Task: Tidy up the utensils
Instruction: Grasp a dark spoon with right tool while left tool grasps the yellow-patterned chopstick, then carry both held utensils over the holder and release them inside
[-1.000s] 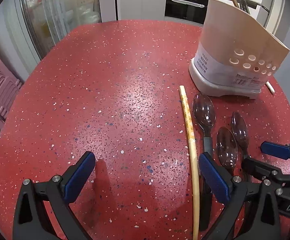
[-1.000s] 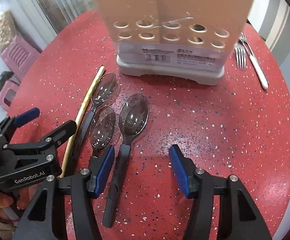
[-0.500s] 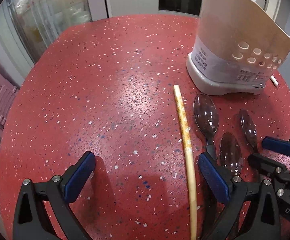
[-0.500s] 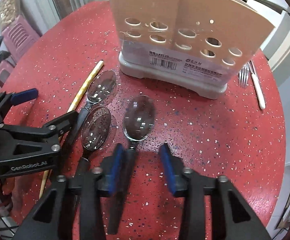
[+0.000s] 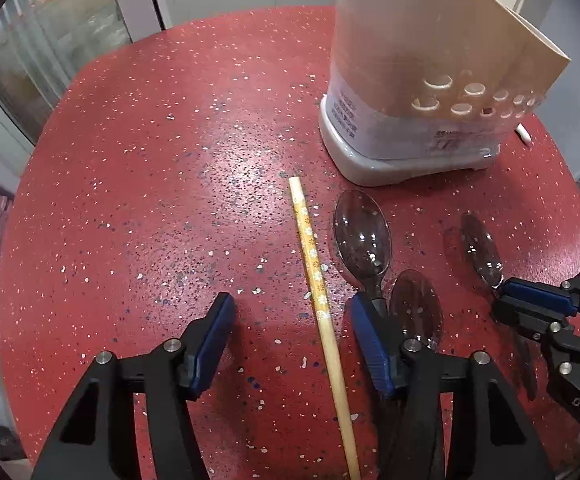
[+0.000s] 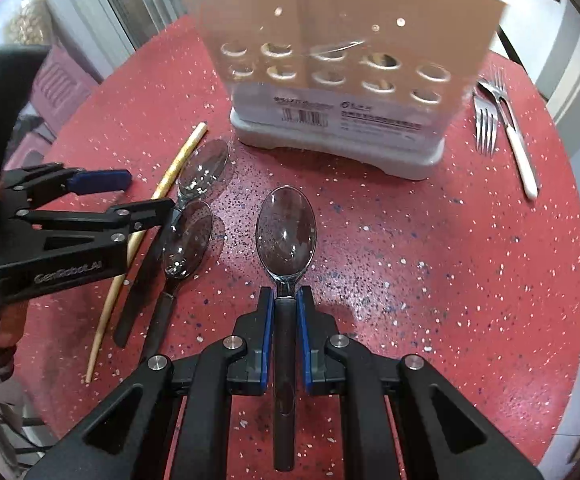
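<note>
red speckled table under a tan utensil holder, with spoons, a chopstick and forks around it.

filling most of both views, the round table; top centre of the right wrist view, the holder with rows of holes on a grey base. bottom centre there, right gripper pinching the dark handle of a clear spoon, bowl pointing toward the holder. left of the frame, left gripper spread wide, straddling the floral chopstick without touching it. just right of the chopstick, two more clear spoons, bowls overlapping at one edge. upper right of the right wrist view, two forks side by side, one with a white handle.
</note>
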The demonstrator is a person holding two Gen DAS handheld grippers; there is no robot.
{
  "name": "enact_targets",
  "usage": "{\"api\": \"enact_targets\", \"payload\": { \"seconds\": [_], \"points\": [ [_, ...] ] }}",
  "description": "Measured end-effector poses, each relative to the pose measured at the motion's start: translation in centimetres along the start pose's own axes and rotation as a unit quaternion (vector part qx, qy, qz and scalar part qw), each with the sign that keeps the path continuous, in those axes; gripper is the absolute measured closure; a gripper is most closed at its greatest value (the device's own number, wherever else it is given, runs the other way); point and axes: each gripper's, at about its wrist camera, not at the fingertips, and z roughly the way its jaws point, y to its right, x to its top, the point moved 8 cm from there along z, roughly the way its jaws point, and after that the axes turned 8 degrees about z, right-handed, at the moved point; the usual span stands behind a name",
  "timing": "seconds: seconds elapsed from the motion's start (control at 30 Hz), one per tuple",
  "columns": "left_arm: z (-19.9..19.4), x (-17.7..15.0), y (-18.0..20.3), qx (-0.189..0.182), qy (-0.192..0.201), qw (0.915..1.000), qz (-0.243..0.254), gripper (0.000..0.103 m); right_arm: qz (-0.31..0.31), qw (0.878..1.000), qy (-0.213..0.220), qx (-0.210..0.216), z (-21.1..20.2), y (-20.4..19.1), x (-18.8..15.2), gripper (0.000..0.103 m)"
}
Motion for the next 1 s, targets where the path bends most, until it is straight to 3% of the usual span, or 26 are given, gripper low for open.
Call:
{"api": "enact_targets", "payload": {
  "seconds": [0.07, 0.17, 0.3, 0.53, 0.83, 1.0],
  "points": [
    [0.8, 1.6, 1.0, -0.006, -0.004, 0.9999, 0.014, 0.039, 0.007, 1.0, 0.008, 0.016, -0.8, 0.6, -0.6, 0.09],
    [2.4, 4.6, 2.2, -0.016, -0.005, 0.9991, 0.038, 0.07, 0.015, 0.999, 0.017, 0.033, -1.9, 1.5, -0.9, 0.09],
    [4.1, 8.0, 2.5, -0.011, 0.012, 0.9991, 0.038, 0.072, 0.02, 0.998, 0.035, 0.05, -5.0, 3.8, -1.7, 0.09],
    [3.7, 13.4, 0.6, -0.013, 0.113, 0.9932, -0.026, 0.072, 0.032, 0.991, 0.085, 0.094, -9.1, 5.8, -1.9, 0.09],
    [0.1, 21.5, -1.1, -0.03, 0.239, 0.9667, -0.086, 0.072, 0.04, 0.978, 0.157, 0.13, -13.8, 6.3, -1.3, 0.09],
    [-2.7, 27.5, -1.8, -0.03, 0.292, 0.9511, -0.096, 0.072, 0.048, 0.969, 0.196, 0.142, -15.4, 4.7, 2.3, 0.09]
  ]
}}
